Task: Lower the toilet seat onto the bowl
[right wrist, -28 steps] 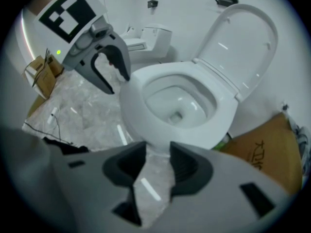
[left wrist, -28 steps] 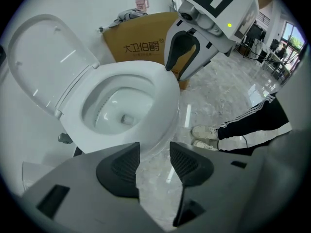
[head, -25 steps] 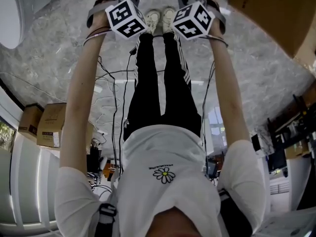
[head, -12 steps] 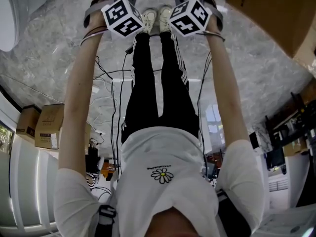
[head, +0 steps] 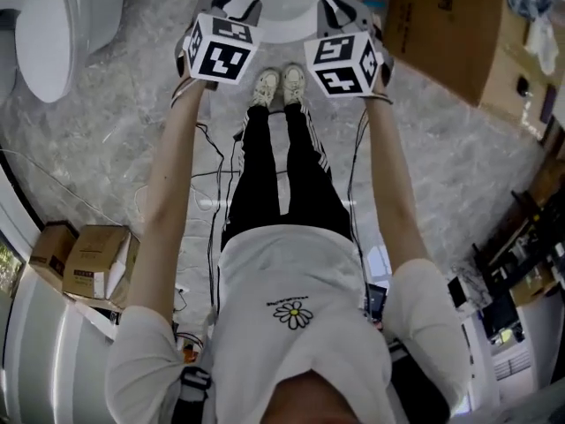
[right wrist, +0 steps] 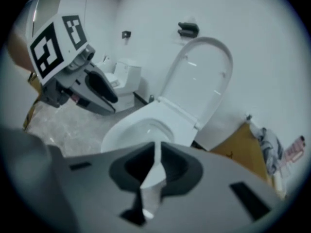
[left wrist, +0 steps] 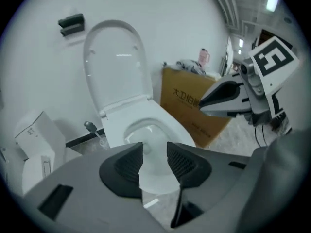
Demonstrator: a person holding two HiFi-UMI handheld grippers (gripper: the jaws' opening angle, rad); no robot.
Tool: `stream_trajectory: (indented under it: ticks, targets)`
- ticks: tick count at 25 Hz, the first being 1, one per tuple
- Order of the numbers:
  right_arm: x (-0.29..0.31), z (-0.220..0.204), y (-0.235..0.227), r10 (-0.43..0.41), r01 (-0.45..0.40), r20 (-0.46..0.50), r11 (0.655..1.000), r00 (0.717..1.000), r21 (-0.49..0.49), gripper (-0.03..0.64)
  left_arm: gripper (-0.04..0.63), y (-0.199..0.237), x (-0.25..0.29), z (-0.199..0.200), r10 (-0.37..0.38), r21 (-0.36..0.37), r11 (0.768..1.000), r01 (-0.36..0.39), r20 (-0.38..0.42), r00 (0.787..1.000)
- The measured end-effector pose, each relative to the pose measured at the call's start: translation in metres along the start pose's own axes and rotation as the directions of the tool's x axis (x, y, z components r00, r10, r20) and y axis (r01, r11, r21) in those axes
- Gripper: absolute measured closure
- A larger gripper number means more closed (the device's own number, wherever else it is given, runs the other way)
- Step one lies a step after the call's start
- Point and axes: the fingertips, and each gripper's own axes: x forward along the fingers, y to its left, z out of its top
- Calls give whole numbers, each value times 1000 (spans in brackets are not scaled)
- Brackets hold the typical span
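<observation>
From the head view, the person holds both arms out over a marble floor (head: 132, 122), shoes together just short of the toilet bowl (head: 281, 11) at the top edge. The left gripper (head: 237, 3) and right gripper (head: 346, 7) hang side by side in front of the bowl, apart from it and from each other. A second toilet (head: 62, 29) stands off to the left and a large cardboard box (head: 446, 34) to the right. The jaws themselves are poorly shown from this angle.

The left gripper view settles the left pair. Its jaws are spread, though they have just been closing a little, and nothing sits between them. Only the open bowl shows through the gap, well beyond the tips. The toilet seat (left wrist: 114, 57) stands raised behind the bowl, leaning back towards the wall (seat and lid look like one upright shape here, so I cannot separate them). The box sits just right of the toilet, and the other gripper floats in at the right edge.

In the right gripper view, the right jaws have just been closing and stand nearly together. A thin slit is left between the pads and nothing is caught in it. The seat is upright here too, untouched, with the bowl below it.
</observation>
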Motion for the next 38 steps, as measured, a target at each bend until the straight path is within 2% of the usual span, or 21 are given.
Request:
stream_trajectory:
  ticks: [2,4,6,8,10,14,16,19,22,24,27,31,38]
  targets:
    - [-34,42,-23,-44,42,76,999,996,23,566,476,6,-38,45,31,-18,999,-29,88,996]
    - [-70,80,-42,-79,72,150,996,986,51,574,563,10,-78,89,82,22,996,-88,181,980]
    - [-107,115,-56,-110,97,217,993,970,70,575,574,10,-120,129,115,39,991,-130,269,956]
    - [-146,147,-63,-138,116,284,989,949,95,577,574,5,-165,161,123,10,991,-135,347,930]
    - [-187,173,-62,-153,112,351,985,924,133,578,575,-3,-212,185,139,-54,990,-128,422,896]
    - [-258,205,-56,-187,103,476,975,859,198,580,575,-14,-289,213,210,-187,974,-127,546,811]
    - [-287,211,-53,-202,96,526,970,826,222,581,575,-21,-315,218,250,-207,966,-157,582,774]
    - [-326,209,-49,-231,103,575,964,785,247,581,575,-39,-349,219,279,-193,960,-202,637,718]
    - [-354,207,-47,-259,121,621,959,740,256,581,575,-49,-373,215,291,-217,957,-194,681,672]
    - [-368,207,-45,-266,124,646,958,716,257,583,575,-53,-380,211,307,-235,952,-198,686,660]
    - [-377,205,-44,-267,119,663,958,699,261,584,575,-59,-385,210,325,-231,946,-228,698,638]
    - [-375,201,-45,-271,120,655,956,706,266,586,575,-64,-387,210,316,-225,949,-222,706,634]
    - [-374,199,-45,-266,119,653,958,710,260,586,575,-58,-396,215,337,-231,941,-248,719,608]
